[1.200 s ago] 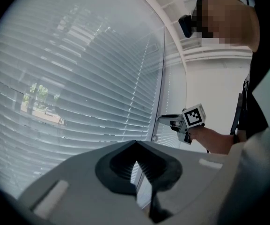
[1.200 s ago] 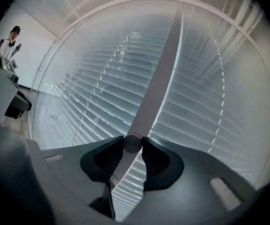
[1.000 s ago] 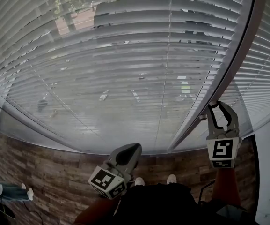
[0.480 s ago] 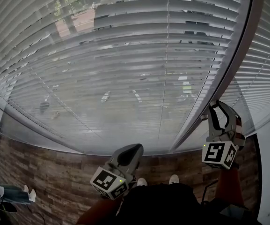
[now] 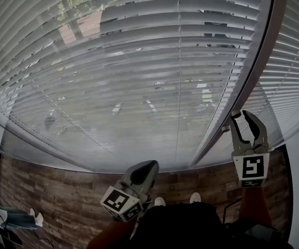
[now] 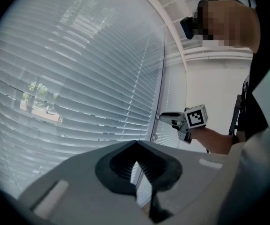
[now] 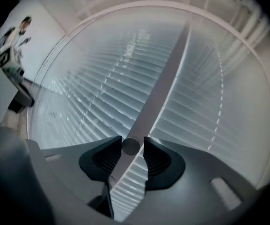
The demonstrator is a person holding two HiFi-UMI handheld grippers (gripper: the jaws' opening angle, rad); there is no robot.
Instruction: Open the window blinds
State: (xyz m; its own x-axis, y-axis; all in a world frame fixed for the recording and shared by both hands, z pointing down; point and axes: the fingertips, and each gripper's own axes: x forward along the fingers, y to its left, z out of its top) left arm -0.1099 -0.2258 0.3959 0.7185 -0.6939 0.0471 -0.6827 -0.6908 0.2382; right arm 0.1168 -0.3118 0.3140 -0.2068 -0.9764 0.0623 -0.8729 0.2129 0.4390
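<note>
Now we are holding the left tool (image 5: 147, 165) low in front of the lowered window blinds (image 5: 139, 71), its jaws pressed together on nothing. The slats are letting some of the outdoors show through. At the right, the right tool (image 5: 241, 116) is reaching toward the blinds' edge. Its jaws have just been opening and are spread loosely around the round end of the tilt wand (image 7: 159, 90).

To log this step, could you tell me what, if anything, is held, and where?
Nothing firmly: the jaws of the right gripper have just been opening, with the bottom end of the tilt wand loose between them. The left gripper is shut, empty.
</note>
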